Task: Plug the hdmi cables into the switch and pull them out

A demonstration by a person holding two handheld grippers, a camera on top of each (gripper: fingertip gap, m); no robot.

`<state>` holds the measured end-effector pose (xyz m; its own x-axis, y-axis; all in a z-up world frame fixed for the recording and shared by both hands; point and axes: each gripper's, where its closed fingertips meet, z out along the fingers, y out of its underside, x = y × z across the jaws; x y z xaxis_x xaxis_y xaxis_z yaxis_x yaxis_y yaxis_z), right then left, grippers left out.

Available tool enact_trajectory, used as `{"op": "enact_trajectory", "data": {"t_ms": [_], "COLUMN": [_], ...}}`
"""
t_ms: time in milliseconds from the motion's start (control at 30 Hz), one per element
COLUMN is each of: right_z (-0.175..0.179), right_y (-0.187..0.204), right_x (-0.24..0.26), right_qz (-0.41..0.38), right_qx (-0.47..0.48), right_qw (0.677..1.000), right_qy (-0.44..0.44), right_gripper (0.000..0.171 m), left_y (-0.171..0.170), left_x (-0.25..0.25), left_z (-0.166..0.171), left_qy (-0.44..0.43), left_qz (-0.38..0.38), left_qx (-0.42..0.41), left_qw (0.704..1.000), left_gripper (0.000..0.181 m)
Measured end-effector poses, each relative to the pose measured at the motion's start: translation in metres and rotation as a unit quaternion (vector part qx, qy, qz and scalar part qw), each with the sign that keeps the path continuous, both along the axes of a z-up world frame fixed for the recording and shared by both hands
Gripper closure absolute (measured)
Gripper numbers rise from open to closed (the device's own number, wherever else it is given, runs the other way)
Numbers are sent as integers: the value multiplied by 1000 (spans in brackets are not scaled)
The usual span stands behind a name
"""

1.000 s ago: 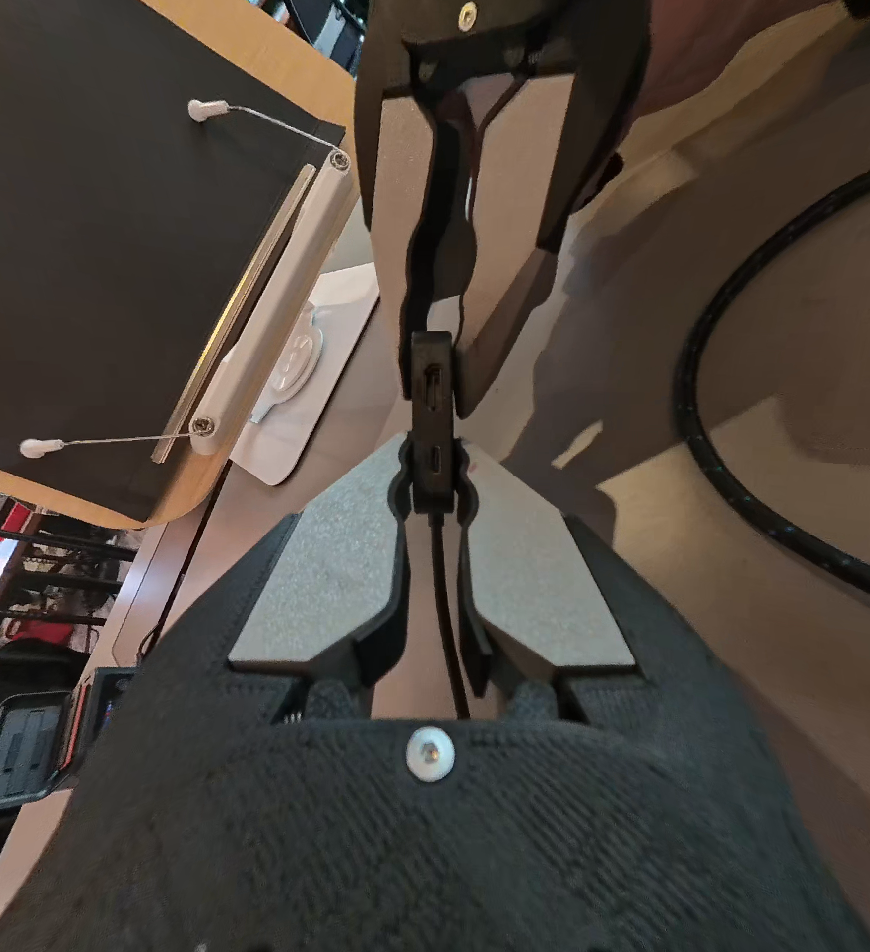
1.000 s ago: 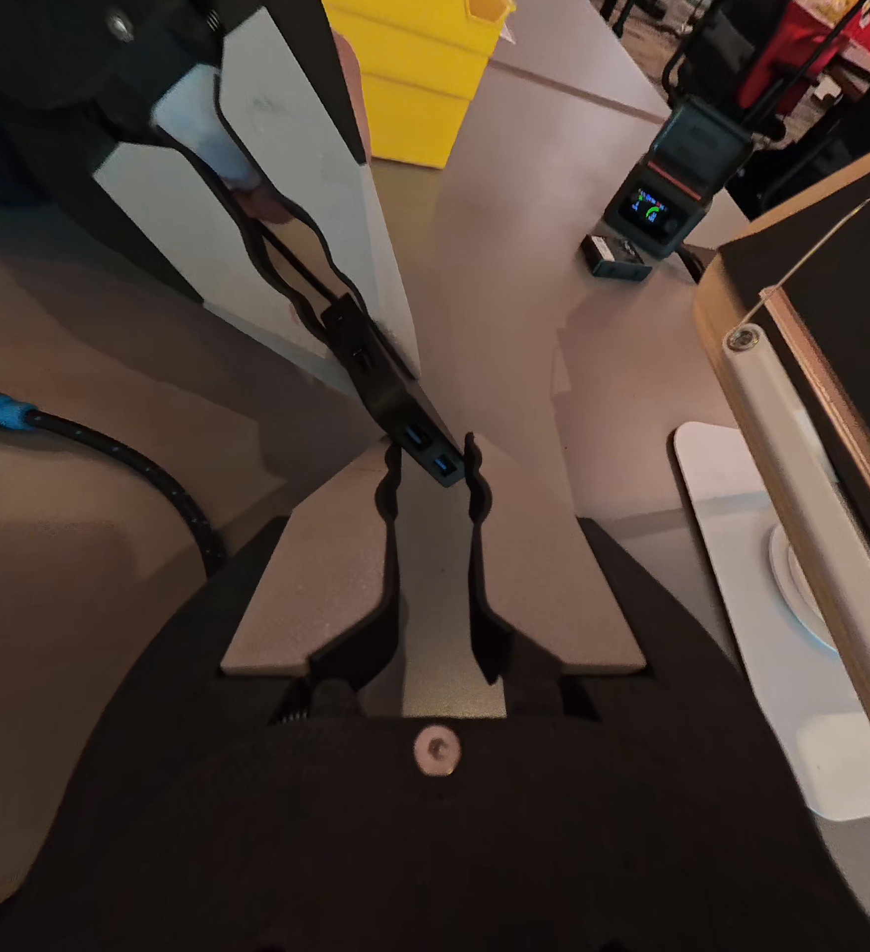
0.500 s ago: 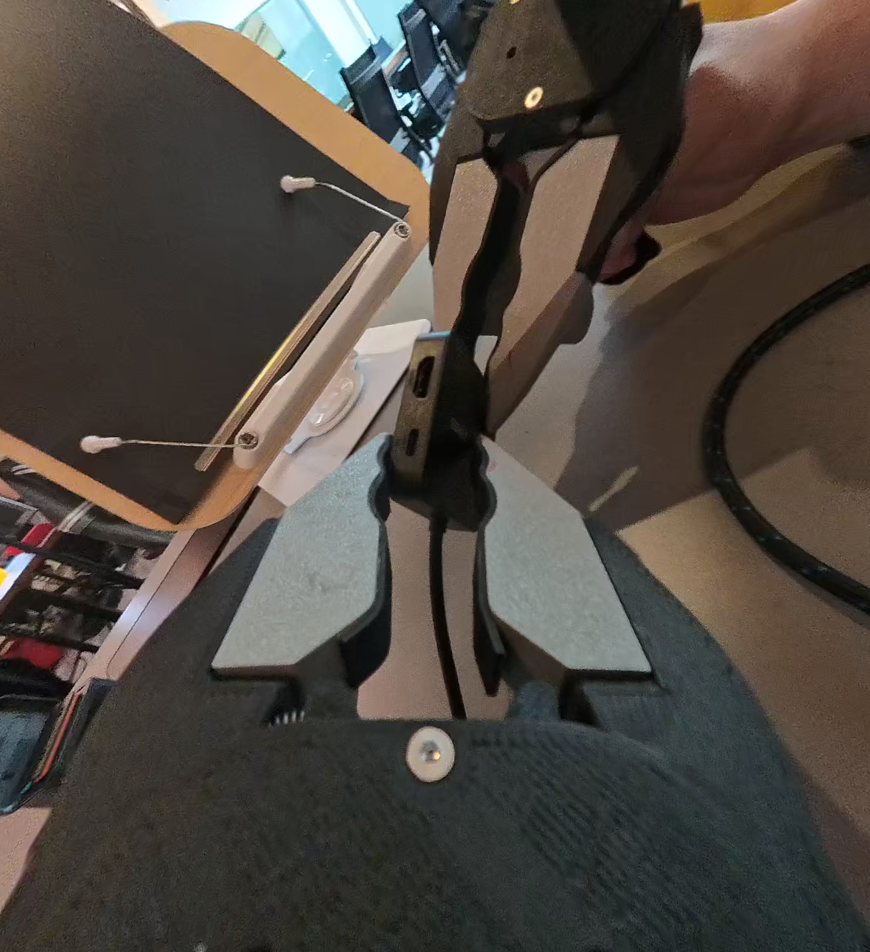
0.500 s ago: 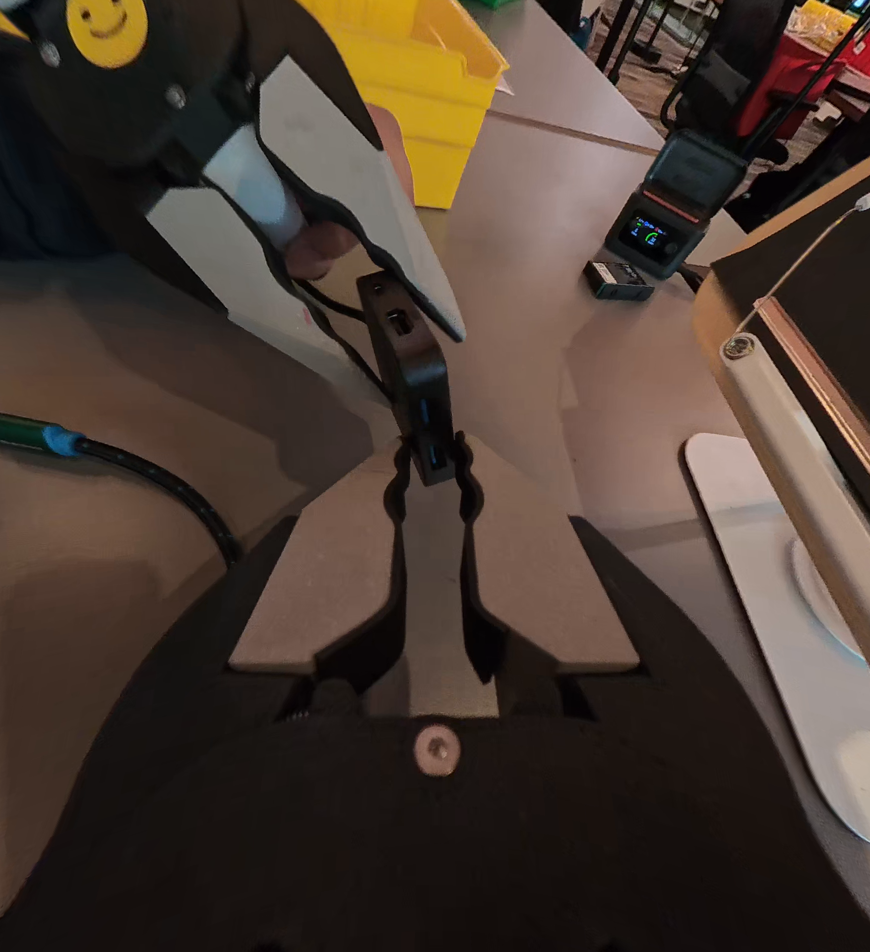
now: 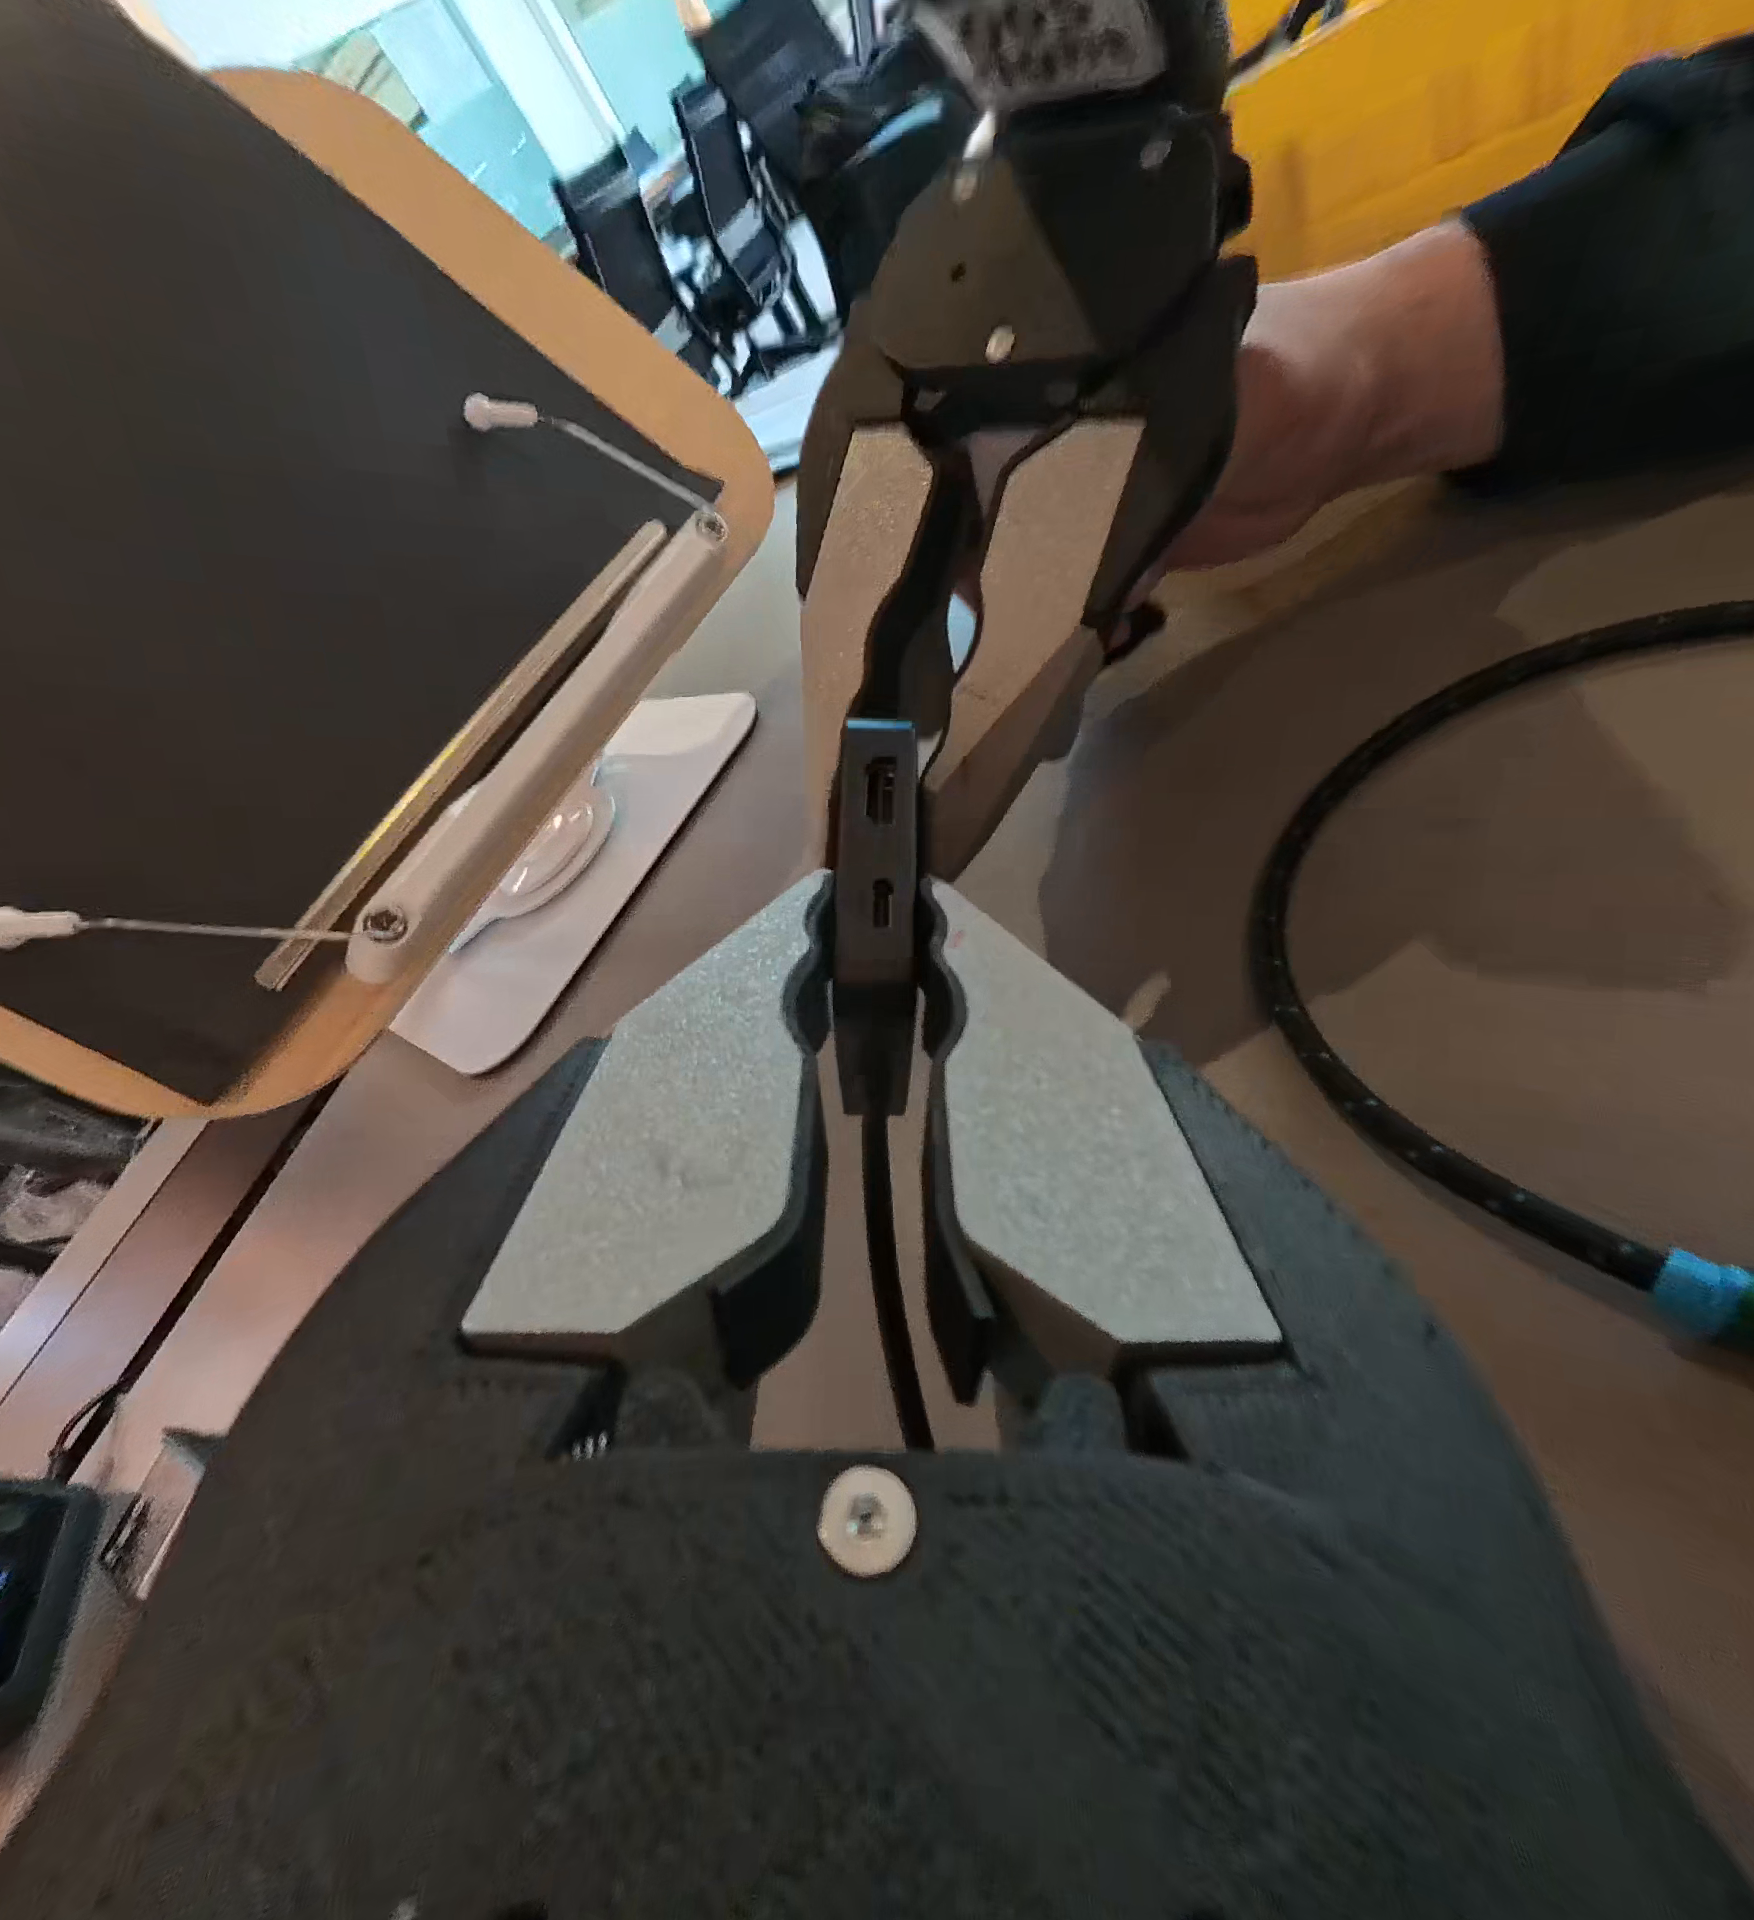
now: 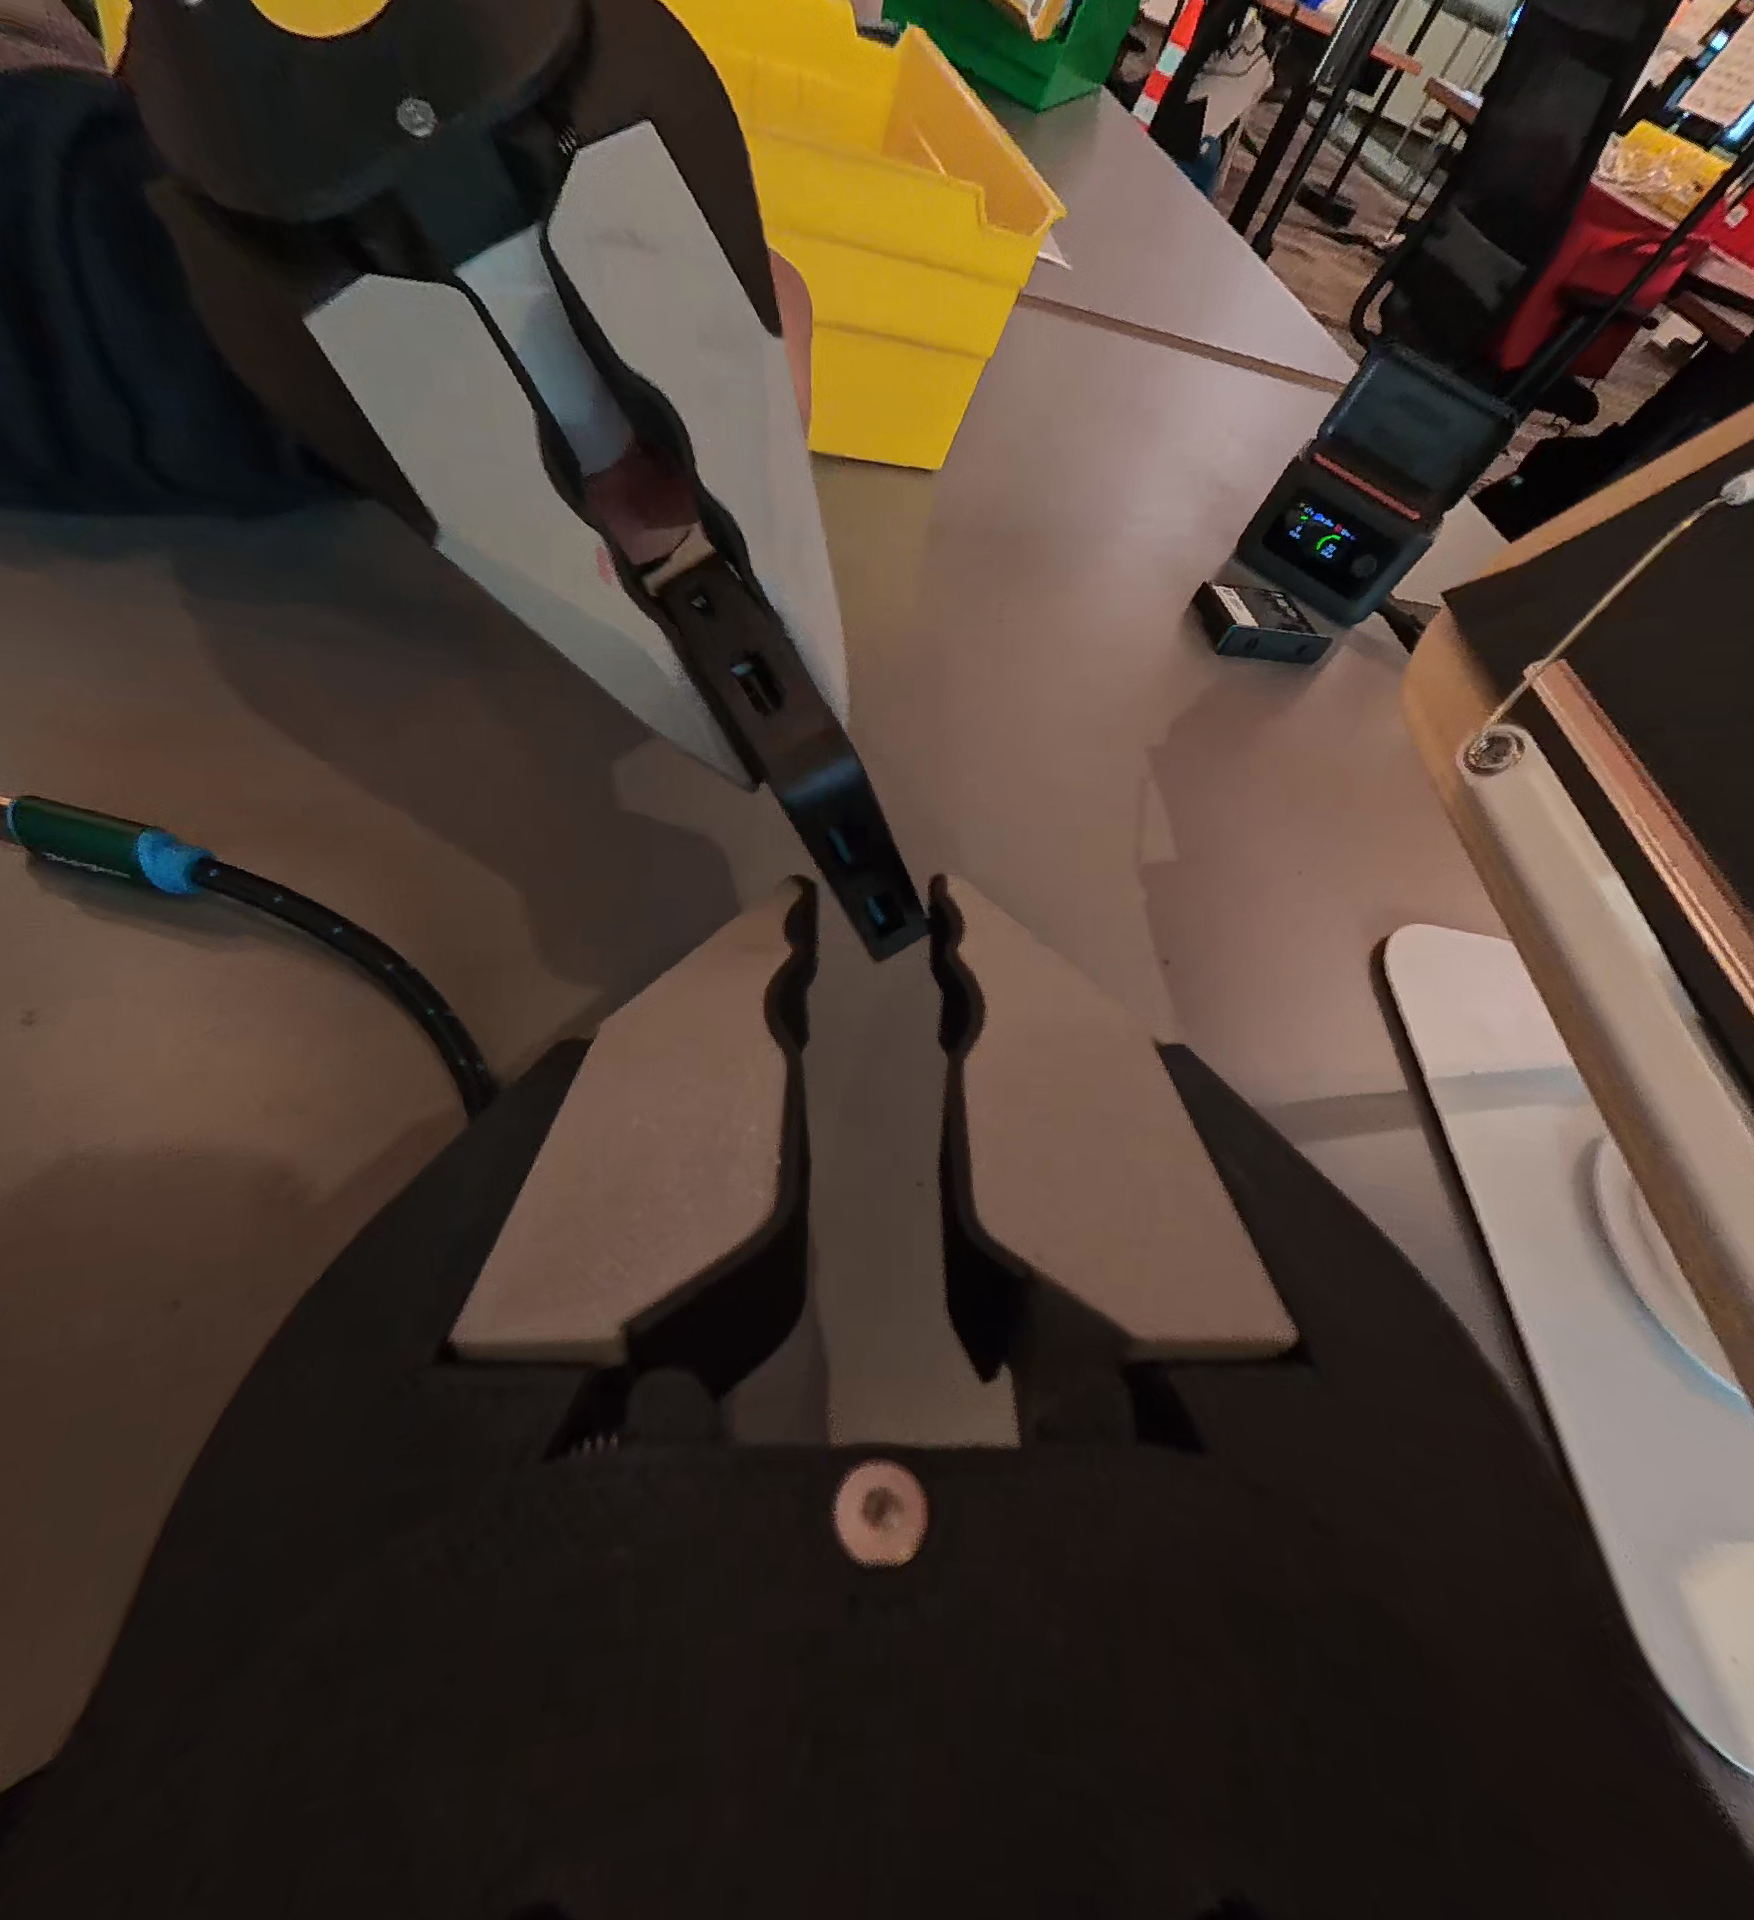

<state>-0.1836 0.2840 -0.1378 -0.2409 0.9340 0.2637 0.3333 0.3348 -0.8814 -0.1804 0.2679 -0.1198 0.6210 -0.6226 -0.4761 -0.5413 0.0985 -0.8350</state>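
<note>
Here, the left gripper is clamped on the switch, held off the table.

The right gripper has its jaws apart around the switch's far end, perhaps touching one side. The cable lies at nine o'clock, its plug free. The switch looks light, rigid and smooth; the braided cable is stiff, best gripped by the plug's body.

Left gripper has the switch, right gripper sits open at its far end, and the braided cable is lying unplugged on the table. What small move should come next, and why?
Probably draw the right gripper back from the switch and swing toward the cable's green plug. The left gripper is shut on the switch, the right is open and empty, and the plug lies loose on the table, so nothing can be inserted until it is picked up.
</note>
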Motion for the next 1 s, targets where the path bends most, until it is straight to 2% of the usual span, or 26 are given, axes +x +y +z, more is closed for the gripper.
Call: {"op": "enact_trajectory", "data": {"t_ms": [33,67,233,300,433,567,833,1000], "right_z": [2,4,-1,-4,7,17,25,32], "right_y": [-1,-3,-21,-22,-24,-30,-37,-38], "right_x": [1,1,1,0,2,5,20,23], "right_qz": [0,2,32,34,48,67,124,150], "right_qx": [4,4,33,42,21,15,-13,-9], "right_qw": [1000,1000,999,998,999,997,990,983], "right_qy": [-1,3,-6,-11,6,37,68,101], "right_gripper": [138,131,154,155,158,160,159,158], "left_y": [3,5,-4,-4,-5,-2,-13,-16], "left_x": [-5,-10,3,3,4,-7,13,17], "left_z": [-4,-9,-22,-24,-16,-26,-13,-4], "left_qy": [15,32,58,51,-16,24,-2,5], "left_qz": [14,23,-12,-11,-21,6,-50,-47], "left_qx": [-6,-9,-28,-38,-66,-56,-28,-7], "left_qw": [1000,999,998,998,997,998,998,999], "left_gripper": [170,170,170,170,168,160,167,170]}}
